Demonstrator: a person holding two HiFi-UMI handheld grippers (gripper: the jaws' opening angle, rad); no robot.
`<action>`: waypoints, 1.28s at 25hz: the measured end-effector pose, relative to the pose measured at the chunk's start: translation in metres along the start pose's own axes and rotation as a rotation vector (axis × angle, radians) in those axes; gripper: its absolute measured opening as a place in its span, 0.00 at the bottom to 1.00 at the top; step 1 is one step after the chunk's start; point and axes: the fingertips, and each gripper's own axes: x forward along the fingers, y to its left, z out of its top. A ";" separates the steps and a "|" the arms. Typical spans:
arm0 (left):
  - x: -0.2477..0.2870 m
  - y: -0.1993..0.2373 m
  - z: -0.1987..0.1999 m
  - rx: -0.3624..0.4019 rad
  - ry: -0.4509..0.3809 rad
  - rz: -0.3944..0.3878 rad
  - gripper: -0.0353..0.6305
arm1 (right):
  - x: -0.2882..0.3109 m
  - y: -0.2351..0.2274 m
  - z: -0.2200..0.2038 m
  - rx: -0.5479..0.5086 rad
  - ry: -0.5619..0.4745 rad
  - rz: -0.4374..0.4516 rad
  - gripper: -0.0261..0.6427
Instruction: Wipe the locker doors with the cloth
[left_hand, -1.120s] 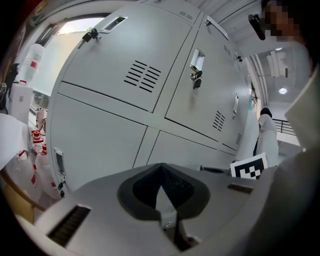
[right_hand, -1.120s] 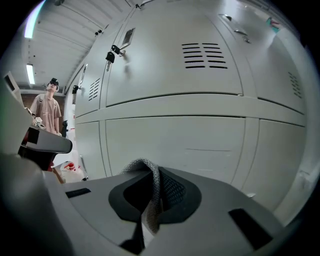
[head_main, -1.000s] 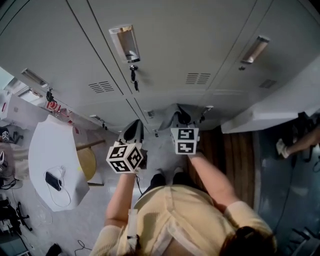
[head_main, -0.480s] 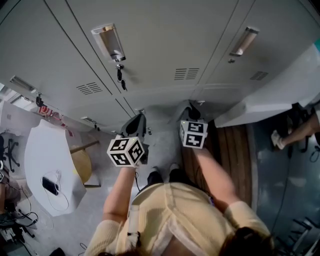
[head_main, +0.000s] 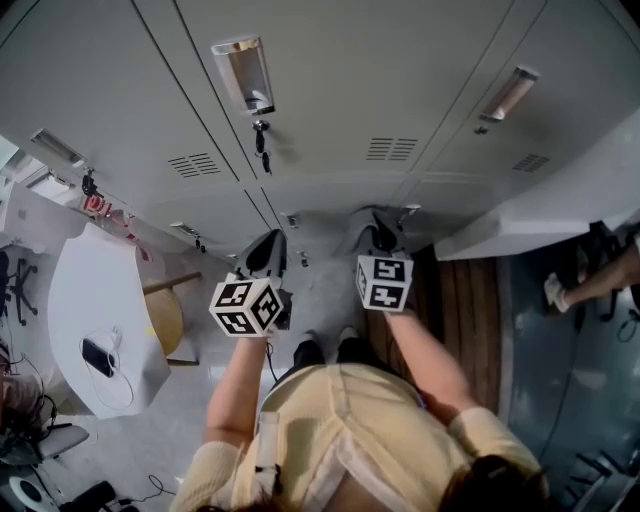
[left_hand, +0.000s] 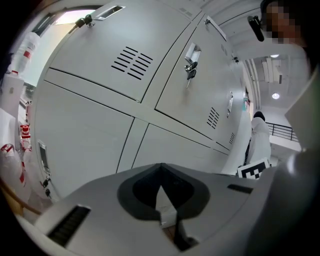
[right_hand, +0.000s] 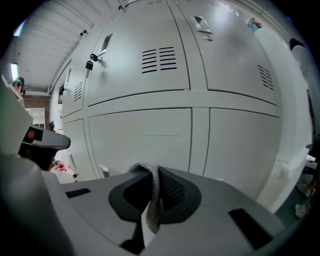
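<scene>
- The cloth (right_hand: 153, 199) is being pinched between the jaws of the right tool (right_hand: 156, 175), which is being held near the lower locker doors (right_hand: 145, 135).
- The left tool (left_hand: 161, 170) is being held beside it, jaws pressed together on nothing.
- Both tools are being pointed at the doors.
</scene>
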 end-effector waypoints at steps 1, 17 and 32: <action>-0.004 0.003 -0.001 0.015 0.001 0.009 0.03 | 0.000 0.007 -0.002 -0.009 0.002 0.014 0.05; -0.077 0.066 -0.026 -0.014 -0.031 0.245 0.03 | 0.014 0.138 -0.014 -0.053 0.052 0.281 0.05; -0.103 0.101 -0.038 -0.034 -0.041 0.346 0.03 | 0.046 0.195 -0.030 -0.134 0.103 0.360 0.05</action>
